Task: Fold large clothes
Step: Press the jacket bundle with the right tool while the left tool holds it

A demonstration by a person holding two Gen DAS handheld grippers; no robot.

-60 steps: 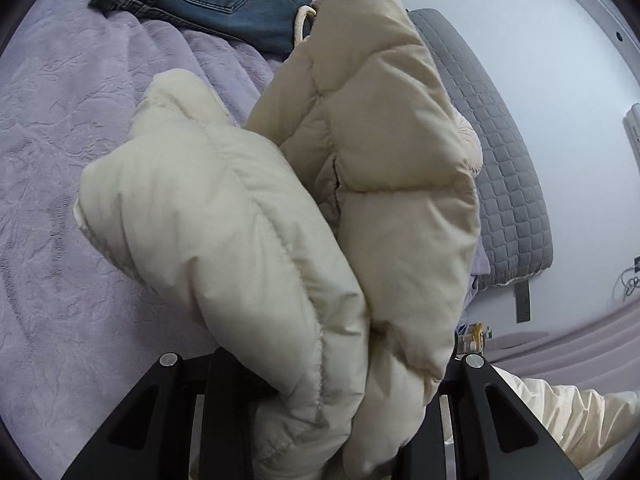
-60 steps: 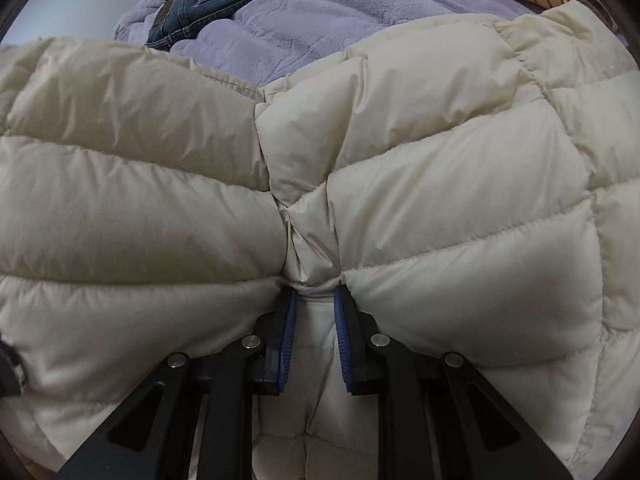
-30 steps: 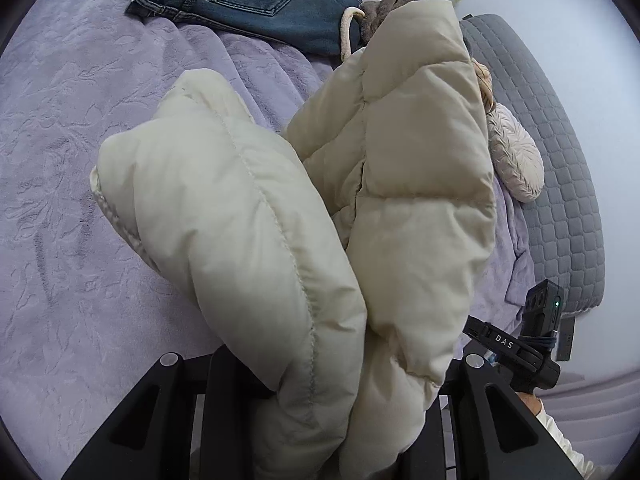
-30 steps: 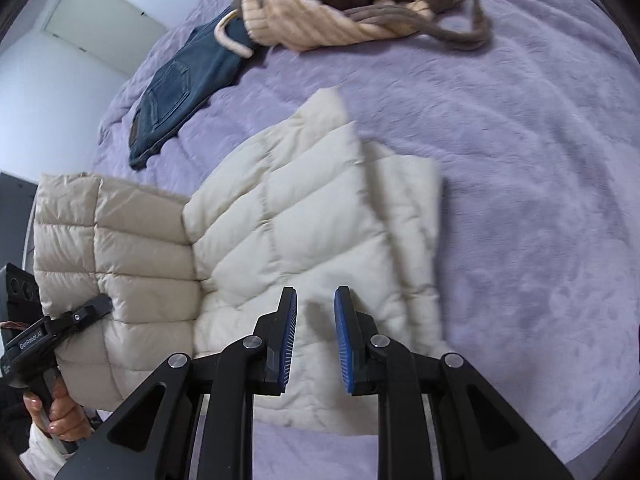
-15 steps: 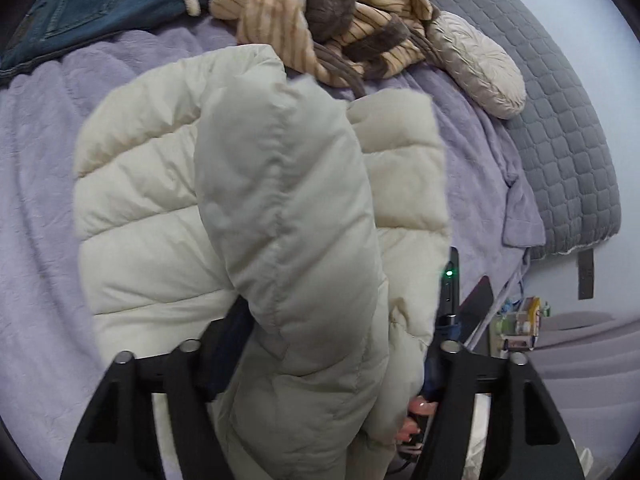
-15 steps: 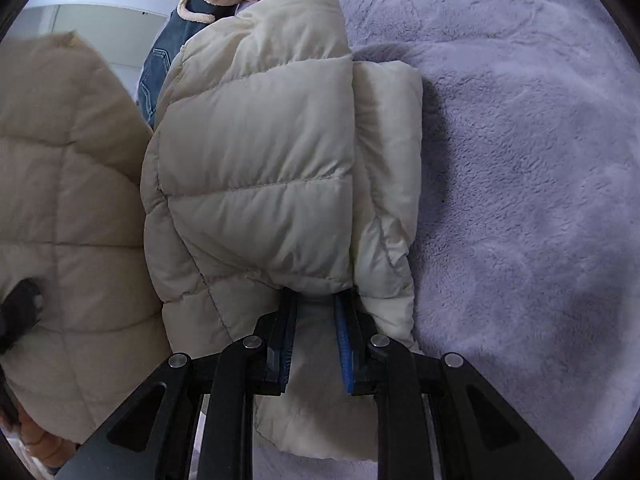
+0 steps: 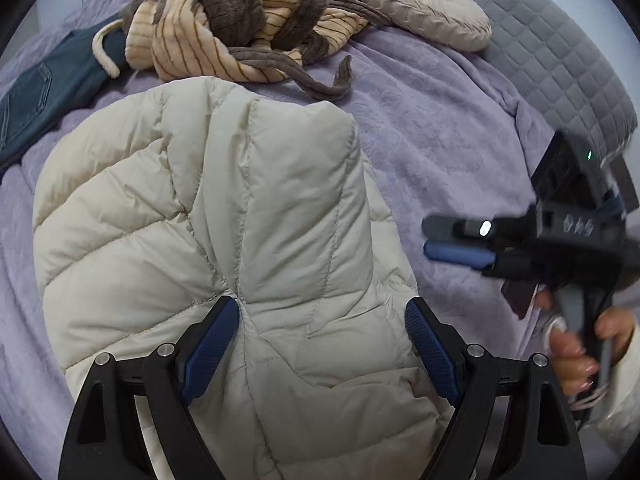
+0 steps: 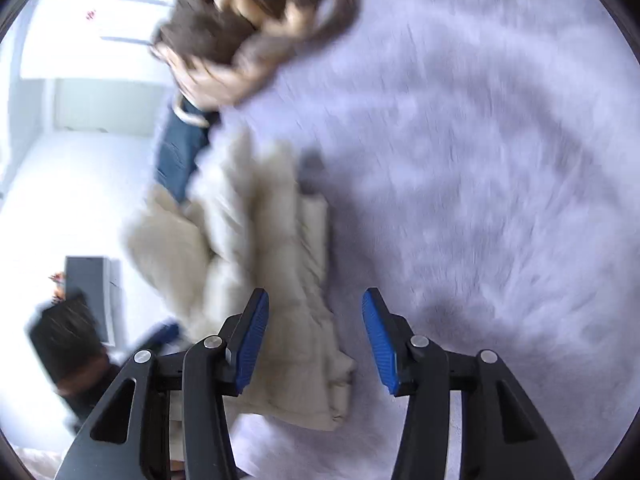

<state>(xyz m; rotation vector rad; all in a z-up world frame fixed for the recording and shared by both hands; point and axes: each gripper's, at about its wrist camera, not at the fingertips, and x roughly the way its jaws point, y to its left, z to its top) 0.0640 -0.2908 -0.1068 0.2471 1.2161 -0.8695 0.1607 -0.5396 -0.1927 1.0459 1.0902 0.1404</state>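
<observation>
A cream puffer jacket (image 7: 224, 248) lies folded in a thick bundle on the purple bed cover (image 7: 440, 136). My left gripper (image 7: 322, 344) is open, its blue pads on either side of the jacket's near end, not pinching it. My right gripper (image 8: 314, 344) is open and empty, above the bed by the jacket's right edge (image 8: 280, 280); that view is motion-blurred. The right gripper also shows in the left wrist view (image 7: 460, 244), off the jacket's right side, held by a hand.
A striped beige and brown garment (image 7: 240, 20) and blue jeans (image 7: 36, 92) lie at the far side of the bed. A beige pillow (image 7: 432, 8) rests against the grey quilted headboard (image 7: 560, 60). The bed edge and white floor lie left in the right wrist view.
My left gripper has opened and let the jacket drop folded onto the bed. My right gripper has opened and pulled back off the jacket's edge.
</observation>
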